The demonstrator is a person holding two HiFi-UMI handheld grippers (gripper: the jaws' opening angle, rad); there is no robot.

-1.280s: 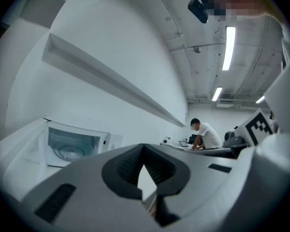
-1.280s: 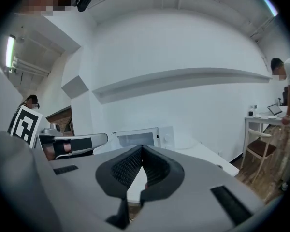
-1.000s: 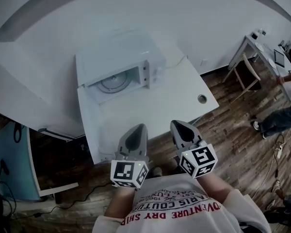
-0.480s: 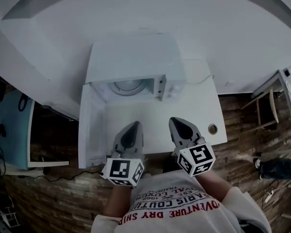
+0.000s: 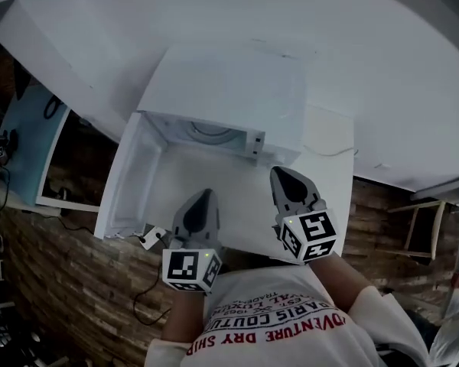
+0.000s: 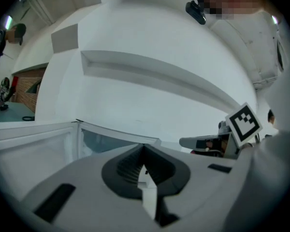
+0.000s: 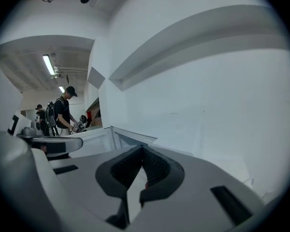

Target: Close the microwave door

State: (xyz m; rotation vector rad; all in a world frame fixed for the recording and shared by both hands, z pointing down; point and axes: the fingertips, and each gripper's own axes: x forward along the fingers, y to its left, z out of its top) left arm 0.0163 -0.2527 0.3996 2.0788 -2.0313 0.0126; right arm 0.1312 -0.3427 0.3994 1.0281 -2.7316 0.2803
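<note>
A white microwave (image 5: 229, 82) stands on the white table (image 5: 329, 174) against the wall. Its door (image 5: 130, 178) hangs wide open to the left, and the turntable (image 5: 212, 133) shows inside the cavity. My left gripper (image 5: 203, 196) is shut and empty, hovering before the cavity just right of the open door. My right gripper (image 5: 280, 173) is shut and empty too, near the microwave's front right corner. In the left gripper view the door (image 6: 34, 149) lies ahead at the left beyond the shut left gripper (image 6: 144, 150). The right gripper (image 7: 142, 151) points over the door edge (image 7: 104, 137).
A small plug with a cable (image 5: 153, 238) lies by the table's near left edge. A teal cabinet (image 5: 30, 140) stands at the far left over the brick-patterned floor (image 5: 53, 281). A person (image 7: 65, 111) stands far off at the left in the right gripper view.
The head view has swung left and nearer, so the microwave now sits straight ahead. Both grippers stay shut and stand closer to the microwave's open front.
</note>
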